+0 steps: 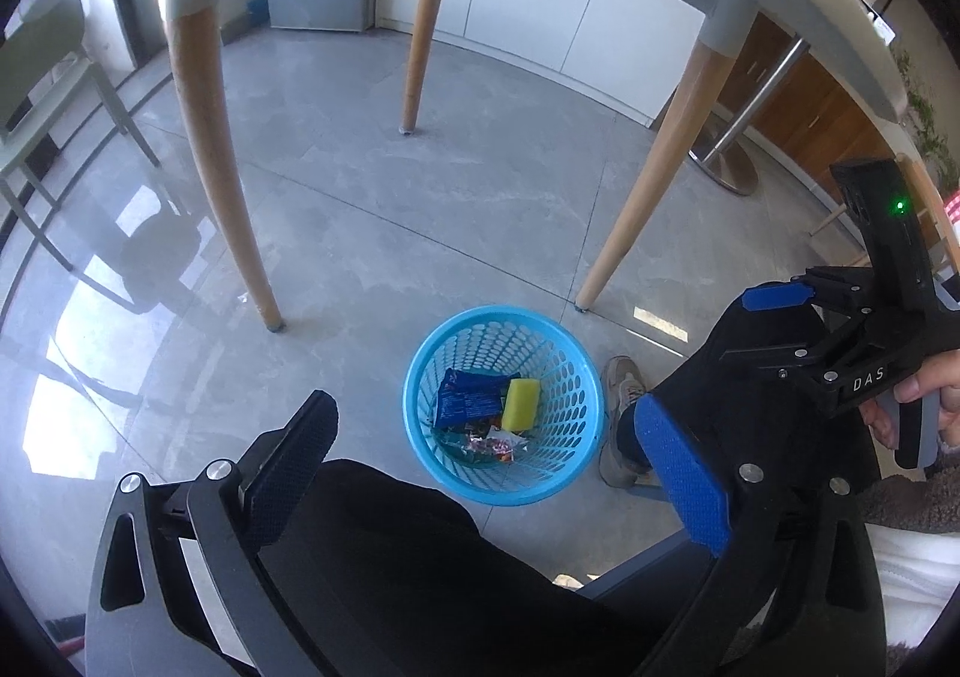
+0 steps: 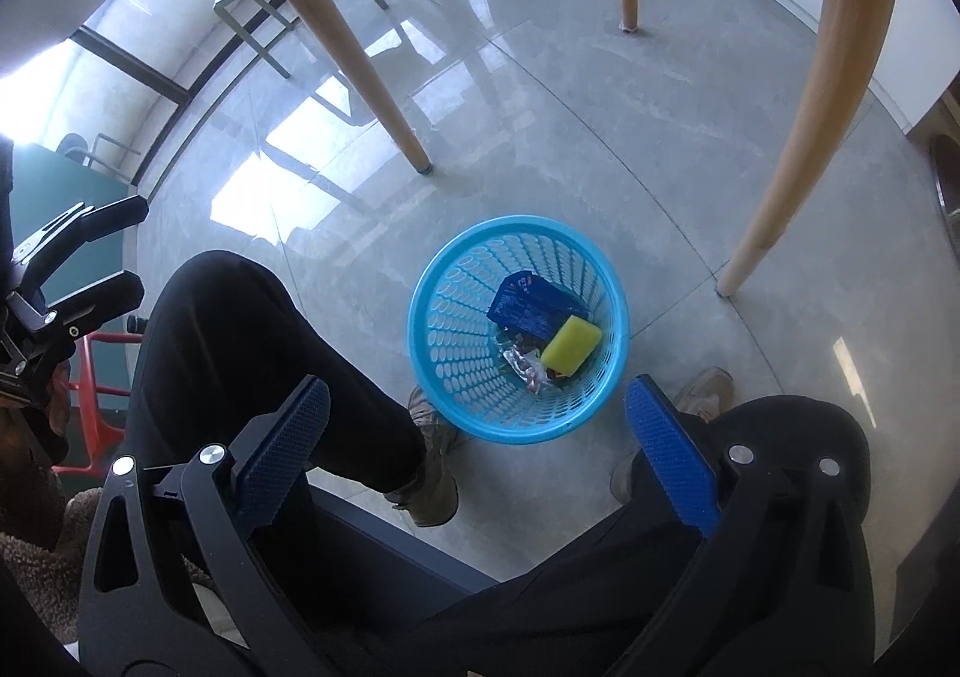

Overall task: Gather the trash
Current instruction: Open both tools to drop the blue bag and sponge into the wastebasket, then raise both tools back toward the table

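both grippers, left [image 1: 480, 461] and right [image 2: 477, 437], gape wide and empty above a round blue perforated plastic basket [image 1: 564, 377] on grey tiled floor [image 1: 420, 185], holding a yellow sponge [image 1: 521, 404] and blue wrapper [image 1: 468, 398], between wooden table legs [image 1: 204, 137].

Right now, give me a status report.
Left gripper open, empty. Right gripper open, empty. Blue perforated plastic basket holds yellow sponge, blue wrapper. Nothing blocking.

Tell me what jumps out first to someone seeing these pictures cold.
The bright blue perforated basket on the grey floor between the seated person's feet grabs the eye, with a yellow sponge, a dark blue wrapper and crinkled foil wrappers lying inside. Both tongs, the left tongs and the right tongs, hang open and empty above it. Pale wooden table legs stand around.
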Tool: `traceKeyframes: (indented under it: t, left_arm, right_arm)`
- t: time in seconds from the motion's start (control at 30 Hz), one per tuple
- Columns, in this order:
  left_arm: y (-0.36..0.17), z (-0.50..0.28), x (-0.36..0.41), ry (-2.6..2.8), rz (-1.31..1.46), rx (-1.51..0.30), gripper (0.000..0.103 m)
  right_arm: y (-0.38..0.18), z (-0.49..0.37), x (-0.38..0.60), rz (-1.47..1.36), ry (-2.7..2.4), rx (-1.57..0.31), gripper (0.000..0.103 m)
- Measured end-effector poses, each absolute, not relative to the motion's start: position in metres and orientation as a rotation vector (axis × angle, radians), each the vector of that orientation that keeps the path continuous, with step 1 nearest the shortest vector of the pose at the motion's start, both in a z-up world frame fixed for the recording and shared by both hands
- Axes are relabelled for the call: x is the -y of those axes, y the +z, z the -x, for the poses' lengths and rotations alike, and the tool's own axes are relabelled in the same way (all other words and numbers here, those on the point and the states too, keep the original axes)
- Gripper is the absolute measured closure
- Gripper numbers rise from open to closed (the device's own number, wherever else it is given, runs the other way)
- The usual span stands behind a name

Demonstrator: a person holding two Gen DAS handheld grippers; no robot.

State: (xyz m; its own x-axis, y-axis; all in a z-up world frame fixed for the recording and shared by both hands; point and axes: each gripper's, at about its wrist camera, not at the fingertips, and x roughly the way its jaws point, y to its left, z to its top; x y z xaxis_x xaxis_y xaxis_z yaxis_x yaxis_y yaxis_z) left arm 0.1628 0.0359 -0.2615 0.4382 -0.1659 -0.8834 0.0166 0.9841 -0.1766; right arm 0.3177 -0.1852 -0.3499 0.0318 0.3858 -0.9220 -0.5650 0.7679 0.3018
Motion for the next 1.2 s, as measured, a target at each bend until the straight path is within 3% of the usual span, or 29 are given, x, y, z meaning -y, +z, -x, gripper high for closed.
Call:
traceKeyframes:
  t: [0.63,1.2]
  left_arm:
    - [-0.201,-0.129,-0.042,-0.091,0.164,-0.894,0.006]
    - [-0.138,-0.124,-0.047,-0.079,0.136,-0.696,0.006]
  right_arm:
    - [-0.295,-0.280,0.214,0.098,0.807,-1.229,0.009]
    - [-0.193,-0.240,0.216,0.142,0.908,-0.984,0.009]
